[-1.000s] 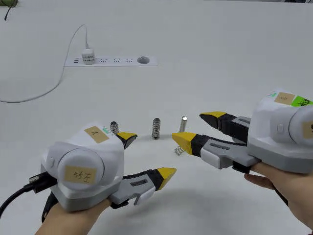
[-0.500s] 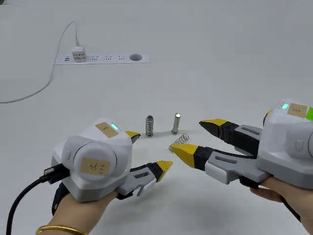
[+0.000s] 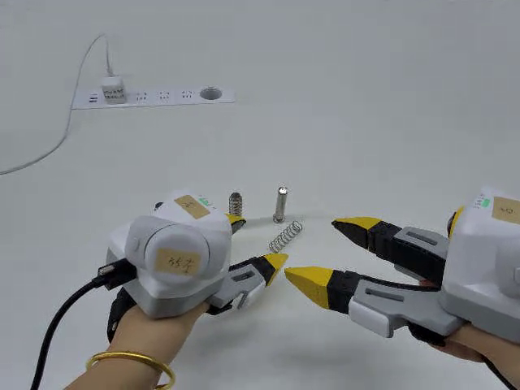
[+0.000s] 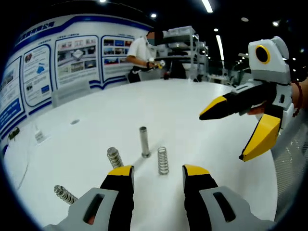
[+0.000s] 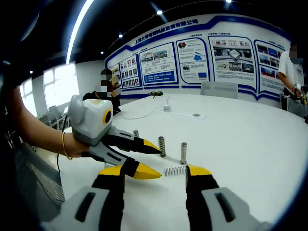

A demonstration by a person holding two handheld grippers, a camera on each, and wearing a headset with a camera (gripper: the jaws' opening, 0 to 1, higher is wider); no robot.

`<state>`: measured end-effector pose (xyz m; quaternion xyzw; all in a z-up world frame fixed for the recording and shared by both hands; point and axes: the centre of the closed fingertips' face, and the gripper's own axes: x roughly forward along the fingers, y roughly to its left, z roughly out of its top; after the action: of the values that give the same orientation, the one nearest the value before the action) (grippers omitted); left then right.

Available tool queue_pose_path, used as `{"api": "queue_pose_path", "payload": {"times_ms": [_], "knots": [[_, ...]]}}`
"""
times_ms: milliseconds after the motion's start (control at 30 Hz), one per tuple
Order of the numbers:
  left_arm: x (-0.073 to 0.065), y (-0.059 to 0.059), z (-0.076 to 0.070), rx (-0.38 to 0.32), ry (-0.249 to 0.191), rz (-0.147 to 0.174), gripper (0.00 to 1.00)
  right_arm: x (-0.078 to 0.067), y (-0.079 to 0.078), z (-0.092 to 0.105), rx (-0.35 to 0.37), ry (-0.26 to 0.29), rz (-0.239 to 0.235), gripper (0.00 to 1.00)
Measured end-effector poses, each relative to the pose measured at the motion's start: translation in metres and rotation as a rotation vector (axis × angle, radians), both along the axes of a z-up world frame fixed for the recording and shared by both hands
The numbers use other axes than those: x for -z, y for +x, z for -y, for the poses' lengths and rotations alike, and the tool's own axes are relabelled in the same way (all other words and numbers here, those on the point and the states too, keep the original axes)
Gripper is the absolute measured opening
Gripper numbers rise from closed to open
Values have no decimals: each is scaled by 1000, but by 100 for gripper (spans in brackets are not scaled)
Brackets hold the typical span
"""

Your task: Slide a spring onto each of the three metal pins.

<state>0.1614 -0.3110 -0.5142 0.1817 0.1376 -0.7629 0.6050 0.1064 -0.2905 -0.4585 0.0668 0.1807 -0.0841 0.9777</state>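
Note:
A loose spring (image 3: pixel 286 236) lies on the white table just in front of a bare metal pin (image 3: pixel 280 203). To its left stands a pin wearing a spring (image 3: pixel 236 202). In the left gripper view the loose spring (image 4: pixel 163 160) lies just ahead of my open left gripper (image 4: pixel 158 171), with the bare pin (image 4: pixel 143 142), a sprung pin (image 4: pixel 114 156) and a second sprung pin (image 4: pixel 62 194) further left. My right gripper (image 3: pixel 310 247) is open and empty, its lower tip close to the spring. In its own view the right gripper (image 5: pixel 155 171) faces the spring (image 5: pixel 175 170).
A white power strip (image 3: pixel 154 96) with a plugged-in adapter and cable lies at the far left of the table. The left gripper's black cable (image 3: pixel 61 333) trails off the near edge. People stand by the display wall in the background (image 4: pixel 142 53).
The head camera has shifted. The right gripper has drawn back from the pins towards me. The left gripper's lower jaw now sits closer to the loose spring. Both stay open.

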Motion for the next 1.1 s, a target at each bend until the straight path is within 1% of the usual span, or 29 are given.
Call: {"api": "queue_pose_path", "payload": {"times_ms": [67,133,233,333,367,433,567,600,633,667,700,767,900,1000,1100], "knots": [[3,-1,3,6,6,1,39,0,-2,1,3,-7,-6,52],[6,-3,5,13,16,-4,38,-1,-4,1,10,-4,-3,52],[9,-6,7,25,22,5,35,-1,-6,2,15,0,0,52],[12,-9,10,36,25,4,33,2,-8,2,11,-22,-14,52],[14,-10,11,39,29,5,32,4,-10,2,12,-11,-15,52],[16,-11,12,45,35,7,30,4,-12,4,21,10,1,52],[20,-11,14,50,42,14,26,6,-14,5,22,6,-11,53],[23,-11,15,49,59,12,24,6,-15,5,19,14,-10,54],[25,-11,14,54,73,20,23,6,-15,5,19,19,-5,55],[27,-11,15,60,81,35,22,6,-15,6,20,23,-1,56],[24,-12,17,60,63,28,21,6,-15,6,22,30,0,56],[24,-12,17,71,77,26,19,5,-15,7,25,32,2,56],[25,-14,18,74,84,23,13,5,-15,8,32,30,4,56],[25,-15,18,82,90,35,12,7,-15,10,45,35,4,56],[25,-15,18,83,92,27,11,6,-15,11,47,35,7,56]]}}
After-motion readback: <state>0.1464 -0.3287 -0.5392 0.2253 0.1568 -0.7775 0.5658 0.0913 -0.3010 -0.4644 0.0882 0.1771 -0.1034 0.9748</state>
